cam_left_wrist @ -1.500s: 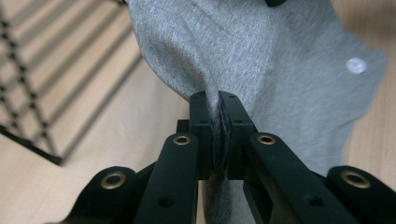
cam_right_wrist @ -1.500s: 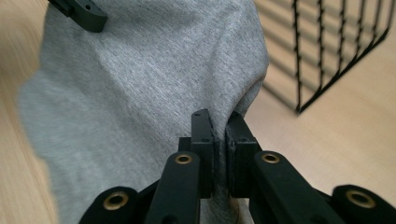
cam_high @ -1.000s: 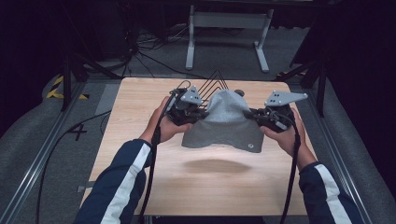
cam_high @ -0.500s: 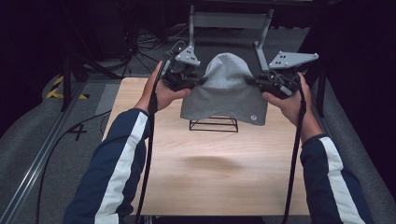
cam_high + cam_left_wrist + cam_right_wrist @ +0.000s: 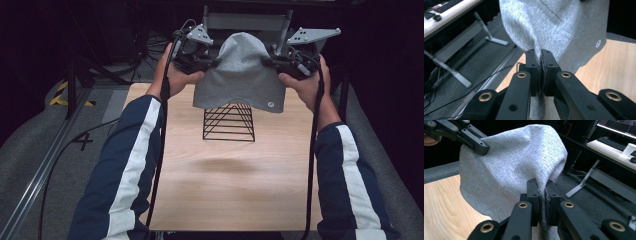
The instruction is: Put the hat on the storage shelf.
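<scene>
Clearly the soft grey knitted fabric cap (image 5: 240,70) is a light, limp thing: it sags into a rounded dome between its two held edges and its lower hem droops freely, so I judge it will fold, stretch and swing rather than keep any shape. It is not fragile and not slippery; the knit should give the pads good bite. The sensible places to take hold are the opposite sides of the hem, which is where it is pinched now, held up in the air above the black wire pyramid-shaped stand (image 5: 229,122) on the pale wooden table (image 5: 230,190).

On one side, the left gripper (image 5: 541,56) has its jaws fully closed, a fold of the cloth squeezed between the pads. On the other side, the right gripper (image 5: 541,185) is likewise clamped tight on the opposite edge, fabric bunched in the narrow slit between its jaws. Pulling the two apart too hard would probably stretch the opening; too little tension would let it collapse.
</scene>
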The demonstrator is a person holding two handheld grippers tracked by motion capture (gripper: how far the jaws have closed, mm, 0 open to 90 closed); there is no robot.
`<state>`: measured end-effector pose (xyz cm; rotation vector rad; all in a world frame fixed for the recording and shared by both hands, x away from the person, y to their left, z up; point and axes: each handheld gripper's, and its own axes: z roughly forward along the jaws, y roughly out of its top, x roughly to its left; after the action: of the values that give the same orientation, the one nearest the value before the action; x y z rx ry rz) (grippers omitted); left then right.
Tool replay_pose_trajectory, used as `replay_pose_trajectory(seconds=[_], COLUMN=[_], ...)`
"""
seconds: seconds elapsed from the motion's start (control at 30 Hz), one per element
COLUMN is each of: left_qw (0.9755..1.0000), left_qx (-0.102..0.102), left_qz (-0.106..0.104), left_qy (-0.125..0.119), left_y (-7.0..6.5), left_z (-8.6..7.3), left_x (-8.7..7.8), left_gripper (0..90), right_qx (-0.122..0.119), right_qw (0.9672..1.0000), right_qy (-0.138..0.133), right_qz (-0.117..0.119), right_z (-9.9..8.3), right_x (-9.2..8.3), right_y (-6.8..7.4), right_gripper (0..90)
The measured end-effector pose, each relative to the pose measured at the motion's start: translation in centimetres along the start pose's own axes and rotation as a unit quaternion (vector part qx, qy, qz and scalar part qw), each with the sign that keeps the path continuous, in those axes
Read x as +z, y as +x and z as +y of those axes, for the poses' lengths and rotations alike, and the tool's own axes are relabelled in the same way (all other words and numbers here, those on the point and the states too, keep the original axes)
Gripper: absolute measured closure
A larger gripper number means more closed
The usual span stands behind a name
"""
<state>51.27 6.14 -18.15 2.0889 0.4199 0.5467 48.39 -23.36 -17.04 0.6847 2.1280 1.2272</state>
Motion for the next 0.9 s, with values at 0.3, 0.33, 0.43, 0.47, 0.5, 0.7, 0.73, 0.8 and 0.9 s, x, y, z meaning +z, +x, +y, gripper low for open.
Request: replay_pose_trajectory(seconds=[0.3,0.33,0.43,0.47,0.5,0.7,0.73,0.8,0.9], left_qw=[0.9998,0.9998,0.9998,0.9997,0.9997,0.9997,0.9997,0.9997,0.9995], left_qx=[-0.015,-0.018,-0.021,-0.023,-0.024,-0.019,-0.019,-0.015,-0.015], left_qz=[0.01,0.001,-0.002,-0.006,-0.008,-0.018,-0.018,-0.018,-0.023], left_qy=[-0.005,-0.003,-0.003,-0.002,-0.003,-0.003,-0.003,-0.005,-0.013], left_y=[0.7,0.7,0.5,0.6,0.5,-0.4,-0.4,-0.7,-1.2], left_z=[-0.6,-0.8,-1.4,-1.7,-2.0,-2.7,-2.7,-2.7,-2.7], left_x=[1.6,1.8,2.2,2.3,2.3,1.4,1.4,0.8,0.1], left_gripper=[85.9,85.9,85.9,85.8,85.9,85.8,85.9,85.8,85.9], right_qx=[0.015,0.017,0.02,0.021,0.02,0.02,0.019,0.019,0.018], right_qw=[0.9998,0.9998,0.9998,0.9998,0.9998,0.9997,0.9997,0.9997,0.9997], right_qy=[0.003,0.002,0.005,0.007,0.009,0.009,0.008,0.007,0.002], right_qz=[-0.011,-0.01,-0.006,-0.004,-0.001,0.013,0.014,0.016,0.018], right_z=[-0.3,-0.4,-0.9,-1.1,-1.3,-2.3,-2.3,-2.5,-2.5], right_x=[1.8,1.9,2.2,2.3,2.4,1.9,1.7,1.5,1.0], right_y=[-0.9,-1.0,-1.1,-1.0,-0.9,-0.2,0.0,0.1,0.5], right_gripper=[84.9,84.9,84.9,84.9,84.9,84.9,84.9,84.9,84.9])
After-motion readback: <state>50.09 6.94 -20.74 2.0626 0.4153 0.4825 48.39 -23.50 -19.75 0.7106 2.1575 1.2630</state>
